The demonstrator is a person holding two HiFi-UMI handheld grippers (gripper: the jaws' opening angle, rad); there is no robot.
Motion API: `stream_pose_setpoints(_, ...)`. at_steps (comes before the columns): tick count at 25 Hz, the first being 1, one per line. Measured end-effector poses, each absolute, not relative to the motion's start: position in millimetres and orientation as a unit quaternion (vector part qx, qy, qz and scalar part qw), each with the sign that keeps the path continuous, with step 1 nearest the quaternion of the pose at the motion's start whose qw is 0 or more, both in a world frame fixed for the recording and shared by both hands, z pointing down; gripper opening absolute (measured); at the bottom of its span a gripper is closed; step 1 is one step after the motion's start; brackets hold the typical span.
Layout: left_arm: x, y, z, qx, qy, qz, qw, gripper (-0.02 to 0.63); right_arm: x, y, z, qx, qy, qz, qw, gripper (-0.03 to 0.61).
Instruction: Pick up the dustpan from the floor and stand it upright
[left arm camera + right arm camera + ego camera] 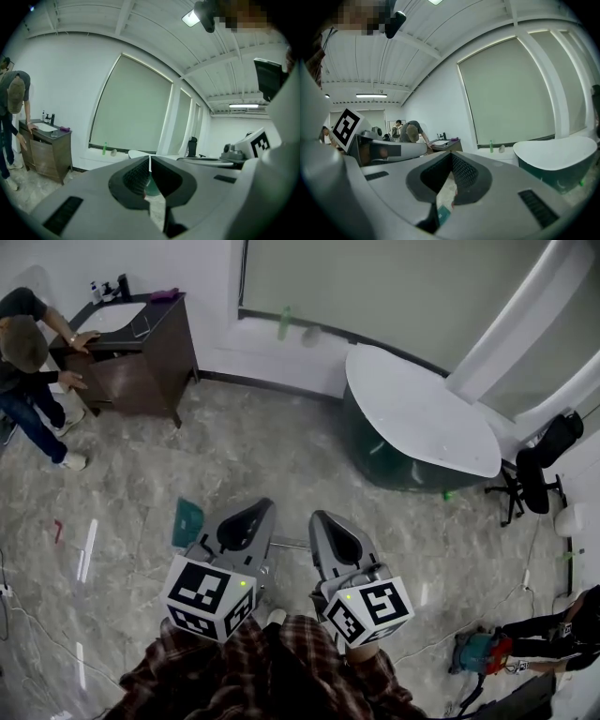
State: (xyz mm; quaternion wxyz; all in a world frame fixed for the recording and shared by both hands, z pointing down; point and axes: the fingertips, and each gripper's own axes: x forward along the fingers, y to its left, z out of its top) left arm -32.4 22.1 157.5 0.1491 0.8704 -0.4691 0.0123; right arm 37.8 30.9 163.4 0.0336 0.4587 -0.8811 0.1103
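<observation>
A teal dustpan (187, 522) lies flat on the grey marble floor, left of my grippers; its thin metal handle (291, 543) runs to the right and shows between them. In the head view my left gripper (262, 506) and right gripper (319, 518) hover side by side above the floor, both pointing away from me, over the handle and apart from the pan. The left gripper (150, 158) has its jaw tips touching with nothing between them. The right gripper (451, 153) is shut and empty too; a teal patch (443, 213) of the pan shows below its jaws.
A white oval tabletop on a dark green base (422, 418) stands ahead right, a black office chair (539, 465) beside it. A person (28, 352) bends over a dark vanity cabinet (141, 362) at far left. Cables and a teal machine (478, 650) lie at lower right.
</observation>
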Motion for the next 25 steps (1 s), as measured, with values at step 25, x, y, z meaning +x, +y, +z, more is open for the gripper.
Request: stream_pose_setpoints(25,-22,-122,165,0.916,-0.357,0.048,0.175,0.021,58,-95,166,0.583,-0.799,0.135,0.049,0.011)
